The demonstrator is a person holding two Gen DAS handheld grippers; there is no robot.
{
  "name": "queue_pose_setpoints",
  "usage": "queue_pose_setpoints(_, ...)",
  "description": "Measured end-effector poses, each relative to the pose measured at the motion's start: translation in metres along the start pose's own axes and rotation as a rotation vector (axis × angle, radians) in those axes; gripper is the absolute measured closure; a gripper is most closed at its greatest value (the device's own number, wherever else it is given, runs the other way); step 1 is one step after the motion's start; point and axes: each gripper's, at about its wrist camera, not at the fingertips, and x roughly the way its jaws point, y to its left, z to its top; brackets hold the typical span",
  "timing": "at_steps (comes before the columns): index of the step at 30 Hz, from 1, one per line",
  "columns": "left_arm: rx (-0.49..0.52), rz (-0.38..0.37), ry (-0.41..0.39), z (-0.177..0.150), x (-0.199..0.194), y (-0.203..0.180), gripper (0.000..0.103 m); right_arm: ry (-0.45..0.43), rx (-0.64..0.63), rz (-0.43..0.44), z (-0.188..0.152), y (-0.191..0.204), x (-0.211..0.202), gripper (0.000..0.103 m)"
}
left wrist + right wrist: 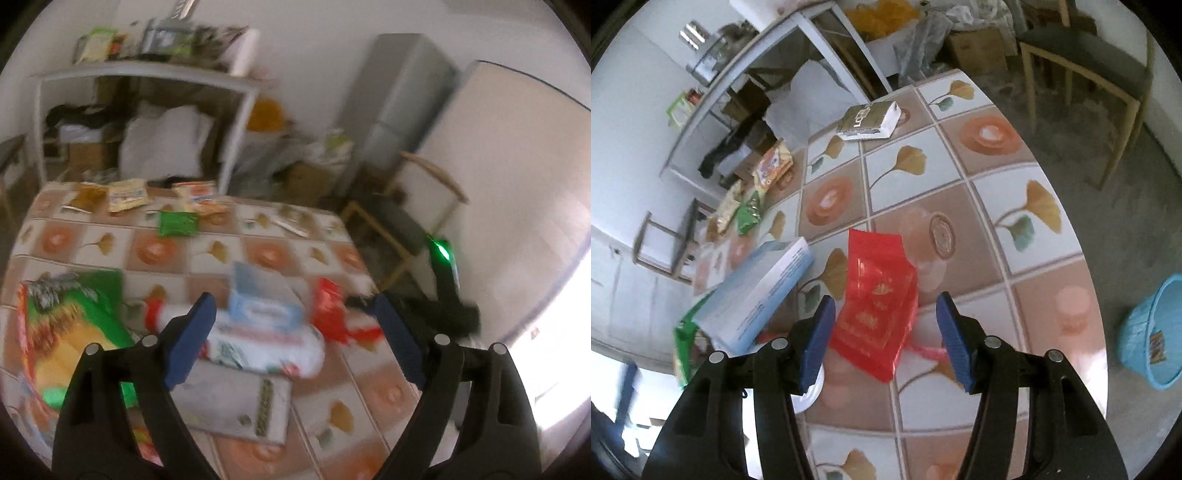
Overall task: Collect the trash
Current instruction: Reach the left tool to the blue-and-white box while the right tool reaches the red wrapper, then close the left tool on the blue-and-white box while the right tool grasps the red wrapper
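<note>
Wrappers and boxes are lying scattered over the tiled counter (1015, 206), looking dropped anywhere rather than sorted, which is why both tongs are hanging above the pile and pointing down at it.

The right tongs (884, 332) are standing about half open with nothing pressed between the pads. The red bag (877, 299) is lying flat on the counter directly under that gap, slightly toward the left pad, its near end reaching furthest in between them. I judge it the next pick. The blue box (757, 291) is leaning just left of the bag, propped on other litter, so it may be crowding the left pad on the way down. The blue basket (1152, 332) is sitting on the floor off the counter's right edge, seemingly the place for the trash.

The left tongs (295, 332) are gaping wide and empty over a white bag (266, 347), with a grey box (240, 402) nearer and a green pack (70, 332) to the left. That view is blurring, so contact is hard to judge.
</note>
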Motion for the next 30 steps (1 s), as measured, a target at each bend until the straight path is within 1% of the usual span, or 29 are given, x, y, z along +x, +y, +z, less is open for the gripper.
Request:
queue_pose_setpoints(1,-0.014,-0.009,0.045,0.011,0.011,0.003,0.018,0.003,-0.002,-0.007,0.001,0.0,0.001,0.041)
queue_pose_setpoints(4,-0.057,-0.029,0.24,0.036,0.06,0.012,0.018,0.009,-0.023,-0.039,0.007,0.002,0.011,0.04)
queue_pose_setpoints(5,-0.057,-0.018,0.274,0.04,0.072,0.013,0.018,0.008,-0.03,-0.05,0.011,0.004,0.014,0.04)
queue_pose_setpoints(8,0.002,0.077,0.298,0.046,0.102,0.011,0.018,0.018,-0.045,-0.063,0.022,0.006,0.028,0.04)
queue_pose_setpoints(9,0.027,0.106,0.324,0.045,0.113,0.009,0.018,0.022,-0.051,-0.073,0.025,0.006,0.033,0.04)
queue_pose_setpoints(10,0.037,0.106,0.338,0.045,0.12,0.008,0.018,0.023,-0.063,-0.079,0.029,0.006,0.038,0.04)
queue_pose_setpoints(13,0.035,0.066,0.4,0.042,0.139,0.008,0.018,0.031,-0.085,-0.096,0.035,0.007,0.048,0.04)
queue_pose_setpoints(19,0.088,0.123,0.457,0.031,0.161,0.011,0.018,0.025,-0.141,-0.109,0.034,0.008,0.055,0.04)
queue_pose_setpoints(22,0.089,0.14,0.481,0.028,0.167,0.014,0.018,0.015,-0.179,-0.12,0.032,0.012,0.057,0.04)
queue_pose_setpoints(24,0.086,0.149,0.499,0.026,0.172,0.016,0.018,0.006,-0.193,-0.13,0.031,0.013,0.056,0.043)
queue_pose_setpoints(26,0.089,0.16,0.512,0.023,0.175,0.017,0.018,-0.003,-0.208,-0.142,0.029,0.015,0.056,0.053)
queue_pose_setpoints(28,0.095,0.168,0.521,0.02,0.177,0.017,0.018,-0.012,-0.223,-0.159,0.027,0.017,0.057,0.059)
queue_pose_setpoints(29,0.098,0.172,0.529,0.018,0.179,0.017,0.018,-0.015,-0.23,-0.17,0.026,0.017,0.057,0.063)
queue_pose_setpoints(30,0.1,0.173,0.531,0.018,0.18,0.018,0.021,-0.018,-0.238,-0.184,0.025,0.018,0.056,0.066)
